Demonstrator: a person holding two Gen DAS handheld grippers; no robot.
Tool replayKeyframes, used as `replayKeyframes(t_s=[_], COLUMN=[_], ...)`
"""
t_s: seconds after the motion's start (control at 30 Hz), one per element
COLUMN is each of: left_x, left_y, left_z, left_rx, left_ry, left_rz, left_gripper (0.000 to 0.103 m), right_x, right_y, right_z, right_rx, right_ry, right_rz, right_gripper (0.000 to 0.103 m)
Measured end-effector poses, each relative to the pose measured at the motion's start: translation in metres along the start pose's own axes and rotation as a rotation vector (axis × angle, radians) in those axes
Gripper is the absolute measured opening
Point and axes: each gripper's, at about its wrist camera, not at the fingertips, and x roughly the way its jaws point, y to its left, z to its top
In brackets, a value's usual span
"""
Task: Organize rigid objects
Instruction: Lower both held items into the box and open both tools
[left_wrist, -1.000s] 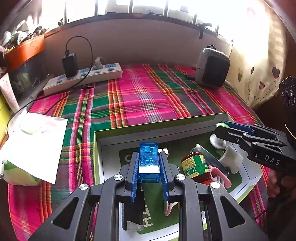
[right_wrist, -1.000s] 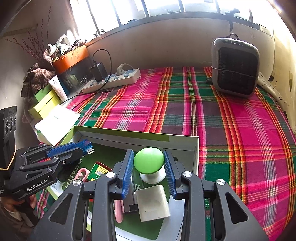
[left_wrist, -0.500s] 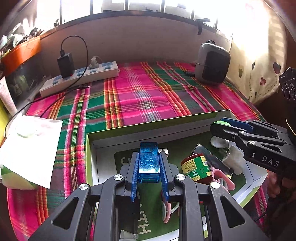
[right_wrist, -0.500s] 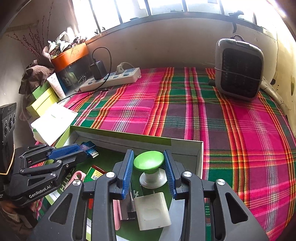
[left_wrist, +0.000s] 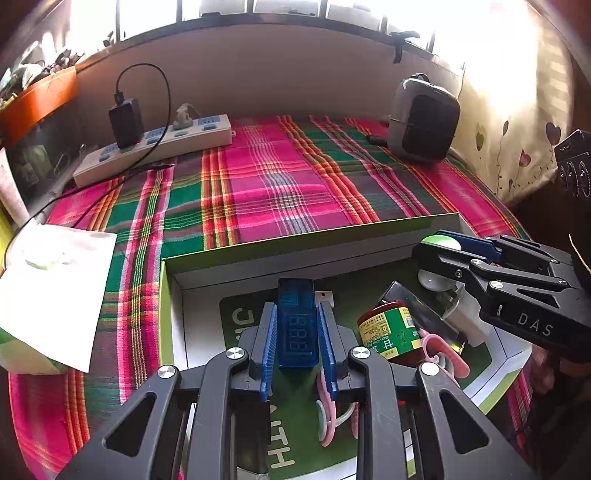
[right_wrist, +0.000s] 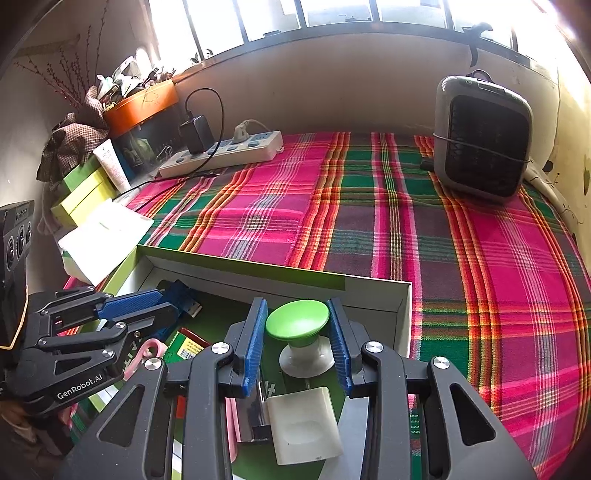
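Observation:
My left gripper (left_wrist: 297, 332) is shut on a blue translucent USB meter (left_wrist: 297, 325) and holds it above the open green-and-white box (left_wrist: 295, 240). My right gripper (right_wrist: 297, 332) is shut on a green-topped suction knob (right_wrist: 297, 323) over the box's right end (right_wrist: 404, 314). In the box lie a red jar with a green label (left_wrist: 391, 334), a pink clip (left_wrist: 443, 350), a white block (right_wrist: 303, 428) and a shiny metal piece (left_wrist: 413, 306). Each gripper shows in the other's view, the left (right_wrist: 177, 302) and the right (left_wrist: 439, 247).
The box sits on a plaid cloth (left_wrist: 280, 184). A white power strip with a black charger (left_wrist: 155, 147) lies at the back left, a grey heater (right_wrist: 484, 140) at the back right. White paper and green boxes (right_wrist: 99, 236) are at the left.
Both grippers have risen slightly and pulled back with their objects still held; the box looks lower and farther in both views.

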Motion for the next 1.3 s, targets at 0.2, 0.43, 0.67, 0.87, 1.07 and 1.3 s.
replayKeyframes(t_s=[0.2,0.43,0.67,0.87,1.07,1.3], left_x=[0.000,-0.001,-0.003,-0.008,-0.012,-0.021], left_y=[0.000,-0.003,-0.003,-0.003,-0.004,-0.006], left_z=[0.000,-0.002,-0.003,-0.005,-0.006,-0.009], left_rx=[-0.003,0.010,0.006,0.008,0.006,0.004], left_ry=[0.001,0.000,-0.002,-0.008,-0.013,-0.027], left_rz=[-0.004,0.004,0.012,0.017,0.018,0.019], left_gripper=[0.022,0.027,0.031,0.033,0.034,0.034], right_x=[0.001,0.002,-0.002,-0.004,-0.008,-0.017], right_y=[0.002,0.002,-0.001,0.001,0.003,0.004], right_z=[-0.001,-0.002,-0.002,-0.003,-0.004,-0.007], right_rx=[-0.012,-0.018,-0.003,-0.008,-0.011,-0.011], right_ry=[0.008,0.006,-0.004,-0.010,-0.015,-0.032], right_rz=[0.000,-0.011,-0.025,-0.034,-0.040,-0.045], right_gripper=[0.035,0.035,0.045,0.053,0.053,0.053])
